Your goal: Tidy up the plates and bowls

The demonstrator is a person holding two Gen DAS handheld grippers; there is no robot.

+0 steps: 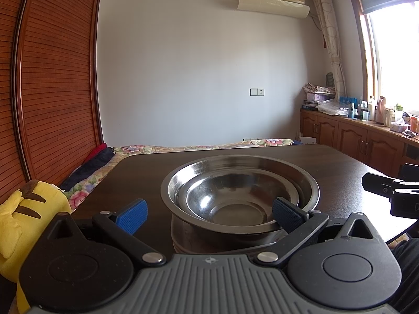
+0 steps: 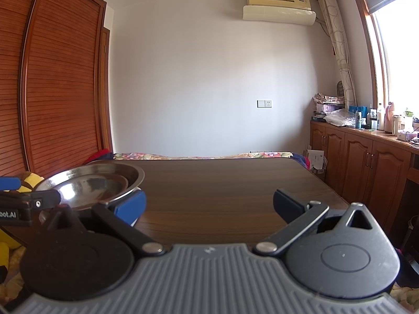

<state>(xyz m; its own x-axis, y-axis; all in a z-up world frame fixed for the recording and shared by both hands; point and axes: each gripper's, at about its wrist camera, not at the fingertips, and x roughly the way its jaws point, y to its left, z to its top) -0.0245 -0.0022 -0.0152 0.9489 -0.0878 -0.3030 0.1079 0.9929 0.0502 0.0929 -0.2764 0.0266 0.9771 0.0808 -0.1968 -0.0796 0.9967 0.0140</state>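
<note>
A stack of nested steel bowls (image 1: 239,183) stands on the dark wooden table (image 1: 146,175). A smaller bowl (image 1: 227,204) sits inside the wide top one, and another steel vessel (image 1: 193,240) is underneath. My left gripper (image 1: 209,214) is open just in front of the stack; its right pad (image 1: 286,213) overlaps the near rim and its left pad (image 1: 132,216) is off to the stack's left. In the right wrist view the bowls (image 2: 97,183) are at the far left. My right gripper (image 2: 208,206) is open over bare table (image 2: 222,183), holding nothing.
A yellow plush toy (image 1: 26,214) sits off the table's left edge by a bed with a floral cover (image 1: 183,147). A slatted wooden wardrobe (image 1: 57,78) fills the left. Wooden cabinets (image 2: 366,162) with bottles on top line the right wall under a window.
</note>
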